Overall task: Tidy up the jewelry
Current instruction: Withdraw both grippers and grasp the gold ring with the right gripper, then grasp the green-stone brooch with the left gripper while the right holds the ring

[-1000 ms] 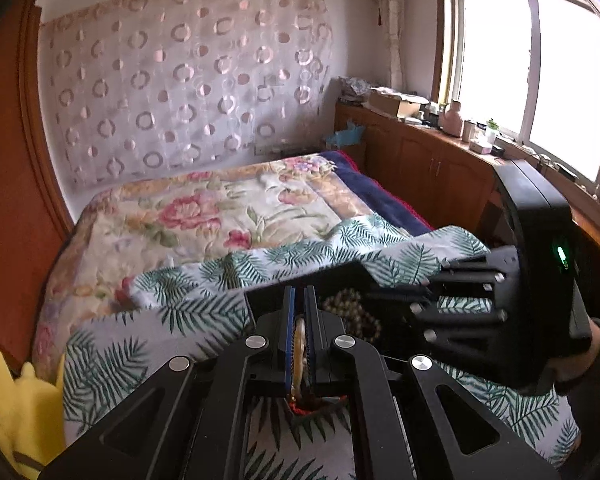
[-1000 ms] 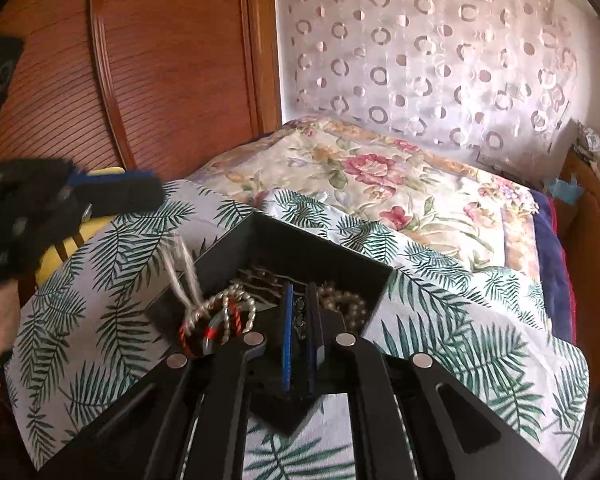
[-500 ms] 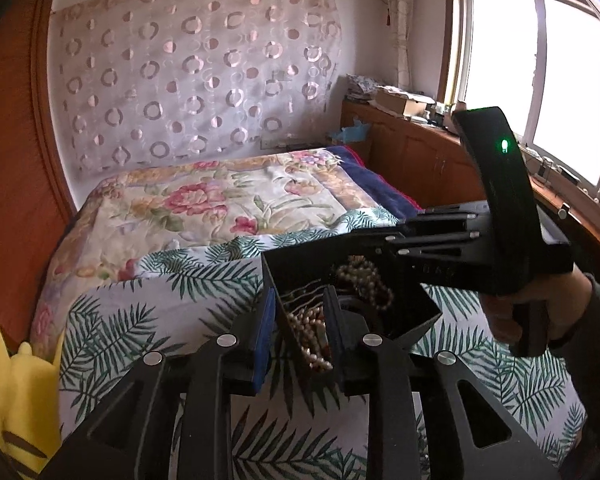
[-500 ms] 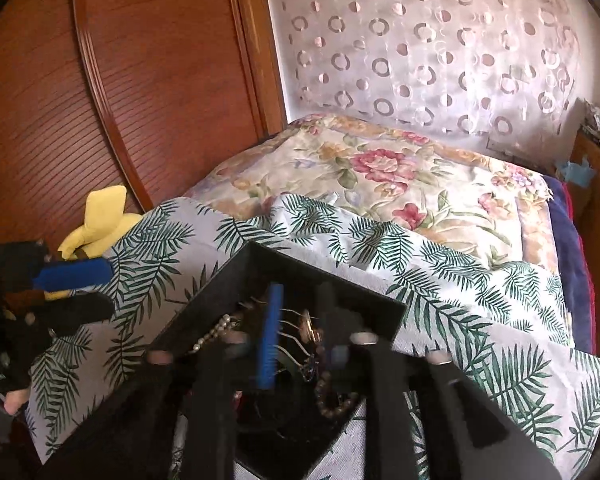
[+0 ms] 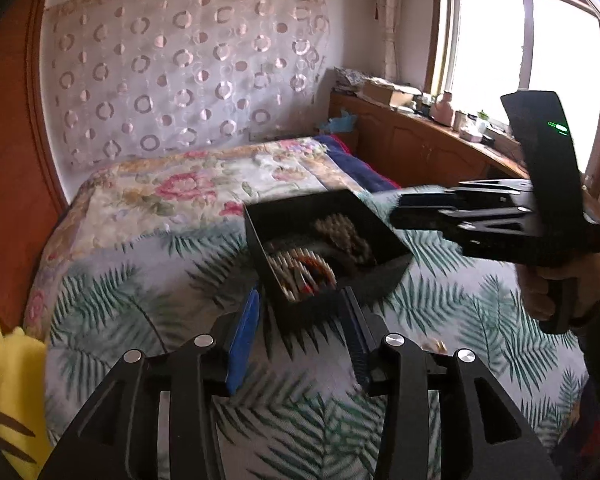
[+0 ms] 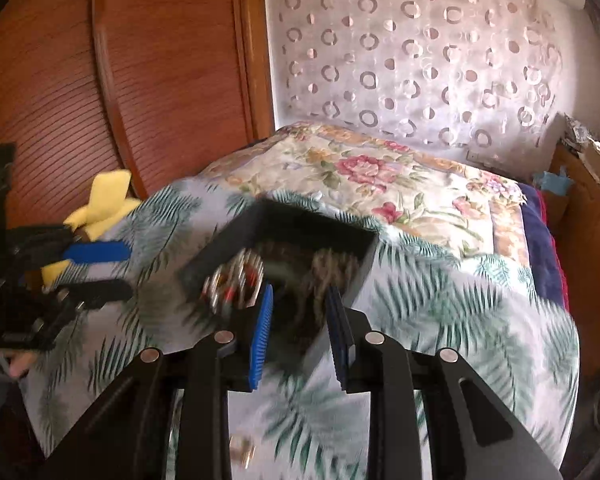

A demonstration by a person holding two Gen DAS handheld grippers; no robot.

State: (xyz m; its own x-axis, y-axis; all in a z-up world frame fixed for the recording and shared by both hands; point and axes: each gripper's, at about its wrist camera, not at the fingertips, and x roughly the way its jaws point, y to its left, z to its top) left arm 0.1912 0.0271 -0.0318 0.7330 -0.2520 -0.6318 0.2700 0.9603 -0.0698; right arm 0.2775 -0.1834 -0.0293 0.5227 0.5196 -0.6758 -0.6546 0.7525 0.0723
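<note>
The left gripper (image 5: pixel 300 324) has its fingers spread wide with nothing between them, hovering just short of the near corner of the black box (image 5: pixel 324 240). The right gripper (image 6: pixel 298 328) is also spread wide and empty, its blue pads (image 6: pixel 262 328) poised over the box's near edge. Both appear free, probably so either can reach for another piece.

Just ahead of both pairs of fingers, the box sits on the palm-leaf sheet (image 5: pixel 140 292), open at the top so that jewelry can be dropped in. Inside, nearest the left fingers, lies a bundle of pearl and red-beaded strands (image 5: pixel 300 272); farther in lies a heap of darker beads (image 5: pixel 340 236). The motion blur hides finer detail.

Beneath the right gripper, on the sheet outside the box, lies a small gold piece (image 6: pixel 242 450), too blurred to name; it seems to be what is left to gather. A pinch on something that small would need care on soft bedding.

Farther off, left of the left fingers, a yellow plush toy (image 5: pixel 4 380) rests at the bed's edge, and a floral quilt (image 5: pixel 188 196) lies beyond the box.
</note>
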